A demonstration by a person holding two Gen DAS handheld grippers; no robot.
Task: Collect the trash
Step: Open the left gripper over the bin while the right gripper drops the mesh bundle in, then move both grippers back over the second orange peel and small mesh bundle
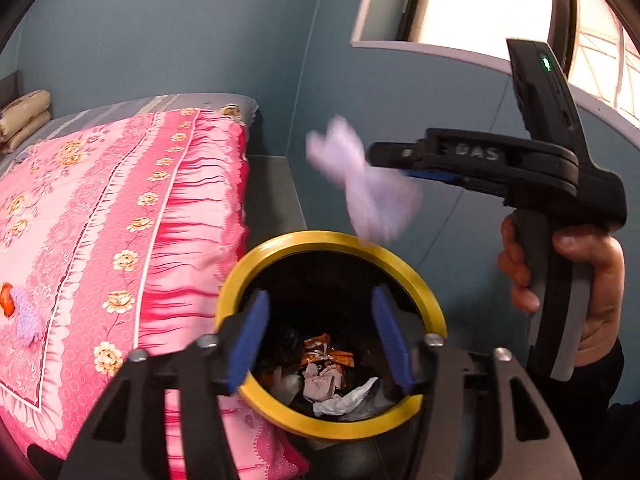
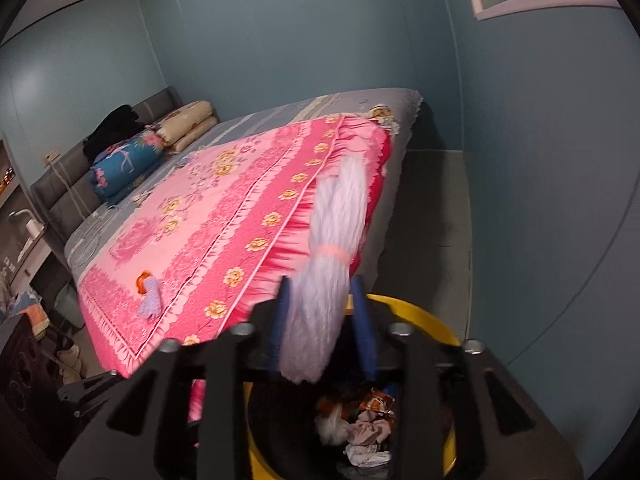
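Blue-padded, my left gripper [image 1: 320, 336] stands wide and empty over the yellow-rimmed bin [image 1: 404, 268], where crumpled wrappers [image 1: 324, 376] lie at six o'clock. Only the left view shows my right hand [image 1: 568, 284] at three o'clock holding the other tool side-on, while the right view alone shows the lilac yarn bundle [image 2: 328, 280] between my right gripper [image 2: 322, 328] pads, jaws parted, touch unclear through blur. Bound by a pink band, the bundle's long axis runs from six toward one o'clock, above the bin.
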